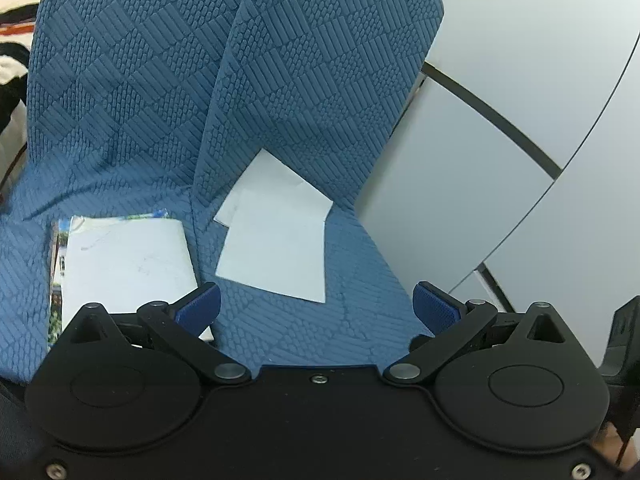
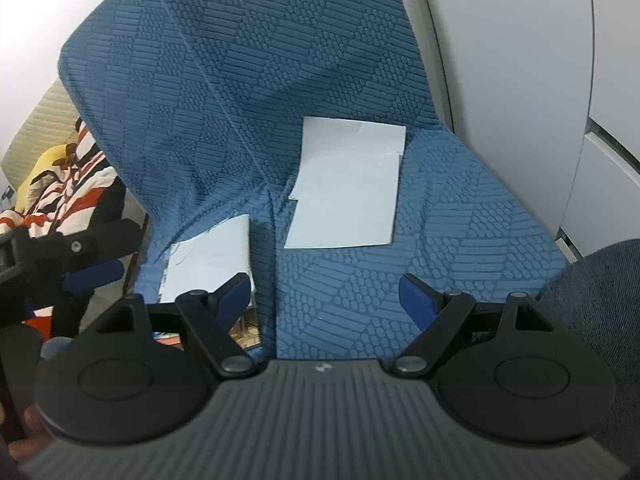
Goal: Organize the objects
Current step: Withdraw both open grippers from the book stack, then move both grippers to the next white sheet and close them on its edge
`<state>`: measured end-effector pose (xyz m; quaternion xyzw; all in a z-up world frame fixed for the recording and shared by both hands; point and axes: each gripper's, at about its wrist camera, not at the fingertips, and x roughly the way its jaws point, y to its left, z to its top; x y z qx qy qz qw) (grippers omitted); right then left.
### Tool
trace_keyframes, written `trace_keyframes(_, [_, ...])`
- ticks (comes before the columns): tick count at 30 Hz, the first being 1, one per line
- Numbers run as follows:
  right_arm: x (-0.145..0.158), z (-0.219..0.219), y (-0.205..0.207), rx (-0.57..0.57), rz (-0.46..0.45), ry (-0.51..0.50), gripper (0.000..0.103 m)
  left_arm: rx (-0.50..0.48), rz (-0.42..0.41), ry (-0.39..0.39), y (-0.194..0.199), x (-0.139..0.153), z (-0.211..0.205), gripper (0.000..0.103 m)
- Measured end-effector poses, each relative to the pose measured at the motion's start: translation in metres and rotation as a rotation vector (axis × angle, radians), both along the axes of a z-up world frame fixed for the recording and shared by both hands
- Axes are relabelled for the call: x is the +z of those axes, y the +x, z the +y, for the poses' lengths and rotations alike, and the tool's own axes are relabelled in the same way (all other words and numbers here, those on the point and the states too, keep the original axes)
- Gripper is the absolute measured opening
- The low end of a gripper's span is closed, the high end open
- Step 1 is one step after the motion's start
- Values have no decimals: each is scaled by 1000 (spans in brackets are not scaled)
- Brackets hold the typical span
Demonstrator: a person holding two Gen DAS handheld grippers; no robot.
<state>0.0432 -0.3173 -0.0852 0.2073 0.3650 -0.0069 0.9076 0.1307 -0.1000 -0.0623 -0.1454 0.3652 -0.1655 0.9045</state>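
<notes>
Here, both your left tool (image 1: pixel 316 304) and right tool (image 2: pixel 326 296) gape wide, holding nothing. The white paper stack (image 1: pixel 276 236) lies flat on the blue sofa seat (image 1: pixel 360 320), long axis toward the backrest, beside the booklet (image 1: pixel 124 260).

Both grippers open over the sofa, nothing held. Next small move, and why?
Probably ease the left gripper forward and down to the near edge of the white sheets. Its jaws are open and empty, and the sheets lie straight ahead between its fingers on the blue sofa. The booklet sits apart to the left, so stacking likely starts with a grasp. The right gripper is open too.
</notes>
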Motion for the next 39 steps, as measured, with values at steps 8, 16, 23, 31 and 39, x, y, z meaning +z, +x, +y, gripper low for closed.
trace_keyframes(8, [-21,-14,8,-41,20,-25,83,2,-20,21,21,-19,-11,102])
trace_keyframes(16, [-42,-30,29,-75,44,-63,83,-18,-12,87,59,-35,-24,102])
trace_keyframes(23, [-56,-48,55,-110,51,0,83,-12,-5,76,96,-61,-28,102])
trace_keyframes(31, [-65,-69,107,-111,71,45,83,6,74,99,135,-103,-38,102])
trace_keyframes(39, [-81,-94,161,-111,105,107,83,-17,161,79,172,-140,-41,97])
